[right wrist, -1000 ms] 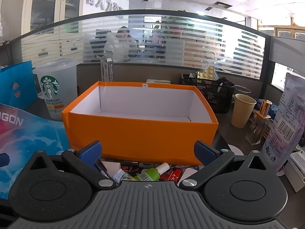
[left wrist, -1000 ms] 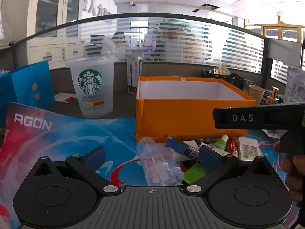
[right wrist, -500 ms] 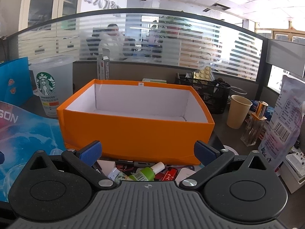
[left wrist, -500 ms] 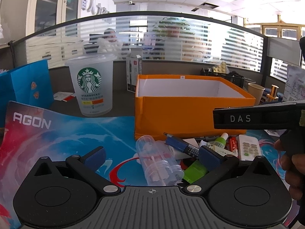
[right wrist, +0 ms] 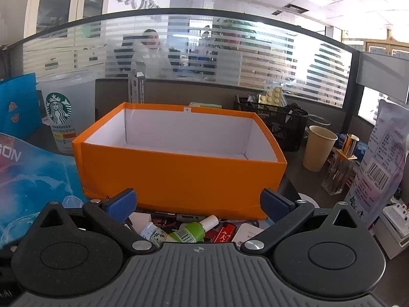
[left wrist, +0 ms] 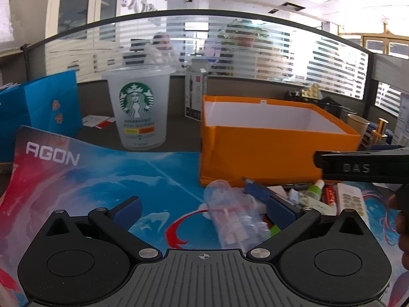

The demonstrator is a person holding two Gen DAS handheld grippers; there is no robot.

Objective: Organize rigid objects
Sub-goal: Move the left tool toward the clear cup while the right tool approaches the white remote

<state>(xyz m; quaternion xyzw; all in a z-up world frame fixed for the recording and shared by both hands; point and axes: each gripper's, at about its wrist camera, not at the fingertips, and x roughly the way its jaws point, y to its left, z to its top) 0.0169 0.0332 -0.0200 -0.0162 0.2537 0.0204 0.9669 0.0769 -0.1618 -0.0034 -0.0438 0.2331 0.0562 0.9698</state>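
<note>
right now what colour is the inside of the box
White inside the box, orange outside; clearest in the right wrist view.

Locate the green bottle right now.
In the right wrist view the green bottle lies on its side in the clutter before the orange box, low between the open tongs.

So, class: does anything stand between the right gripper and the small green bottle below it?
Nothing visible does. The right gripper hangs open above the green bottle, which lies on top of the clutter in front of the orange box.
</note>
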